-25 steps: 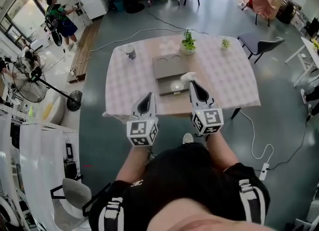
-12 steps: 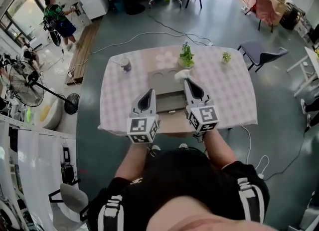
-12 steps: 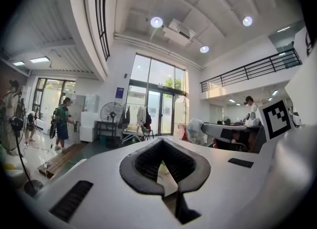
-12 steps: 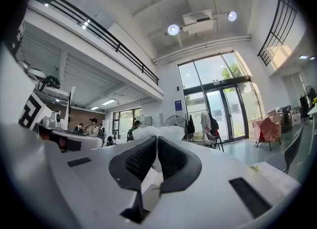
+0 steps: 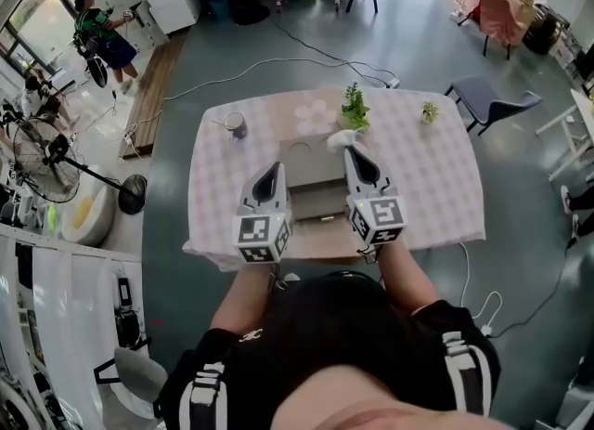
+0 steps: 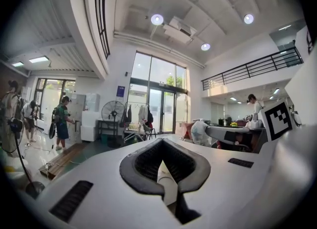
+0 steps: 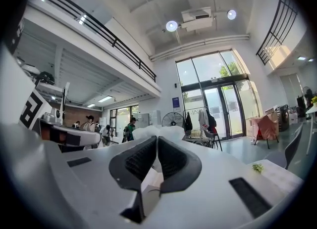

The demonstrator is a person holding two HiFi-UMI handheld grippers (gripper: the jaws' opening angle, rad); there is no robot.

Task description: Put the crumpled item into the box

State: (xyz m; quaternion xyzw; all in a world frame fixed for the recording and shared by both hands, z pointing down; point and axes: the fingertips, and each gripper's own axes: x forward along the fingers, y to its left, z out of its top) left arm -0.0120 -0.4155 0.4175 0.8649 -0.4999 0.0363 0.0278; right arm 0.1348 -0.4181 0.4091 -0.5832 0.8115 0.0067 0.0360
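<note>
A brown cardboard box (image 5: 314, 198) lies open in the middle of the checkered table (image 5: 418, 187), its flap (image 5: 311, 155) folded back on the far side. My right gripper (image 5: 351, 153) hangs over the box's right side, shut on a white crumpled item (image 5: 341, 139) that sticks out past its tips. In the right gripper view the crumpled item (image 7: 154, 132) bulges above the closed jaws of the right gripper (image 7: 156, 139). My left gripper (image 5: 272, 171) hovers at the box's left edge, shut and empty. In the left gripper view the left gripper (image 6: 162, 142) has its tips together.
A cup (image 5: 235, 123) stands at the table's far left, a potted plant (image 5: 354, 106) behind the box, a smaller plant (image 5: 429, 112) at the far right. A chair (image 5: 493, 98) is beyond the right corner. A standing fan (image 5: 48, 153) and a person (image 5: 97, 33) are off left.
Both grippers have shifted a little toward the far side of the box, the right one still holding the crumpled item. The table sits slightly differently in the head view.
</note>
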